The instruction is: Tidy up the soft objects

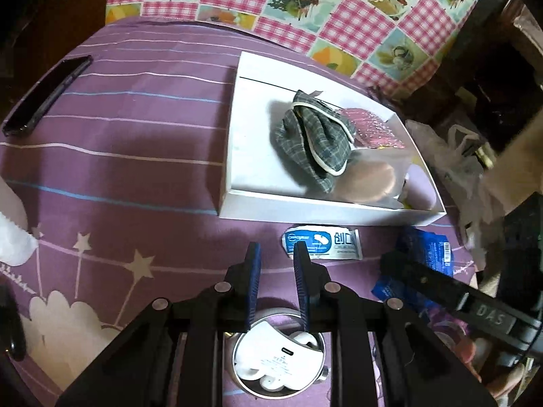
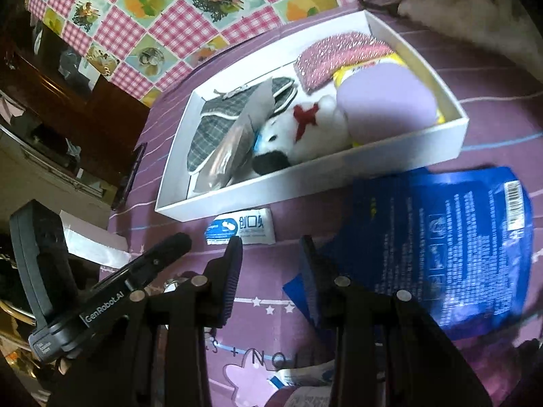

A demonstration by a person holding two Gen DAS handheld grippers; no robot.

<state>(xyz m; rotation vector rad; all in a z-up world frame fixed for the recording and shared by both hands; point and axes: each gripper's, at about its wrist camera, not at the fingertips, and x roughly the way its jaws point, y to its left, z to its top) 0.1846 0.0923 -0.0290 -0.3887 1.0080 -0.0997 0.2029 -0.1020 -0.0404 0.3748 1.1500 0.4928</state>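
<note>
Your right gripper (image 2: 271, 254) is wide, empty; the blue pouch (image 2: 441, 247) at 3 o'clock is limp, slippery — pinch its near edge.

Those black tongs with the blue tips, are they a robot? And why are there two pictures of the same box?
Not a robot. A person holds one pair of tongs in each hand, and each pair carries a small camera looking forward along its tips. So one picture comes from the left tongs, the other from the right tongs.

Both pairs are open and hold nothing.

They hang above a purple bedsheet. On it sits a white box with soft things inside: a grey checked cloth, a white plush toy, a sparkly pink pouch and something lilac. In front of the box lie a small white packet and a blue bag. A dark phone lies off to the left.
</note>
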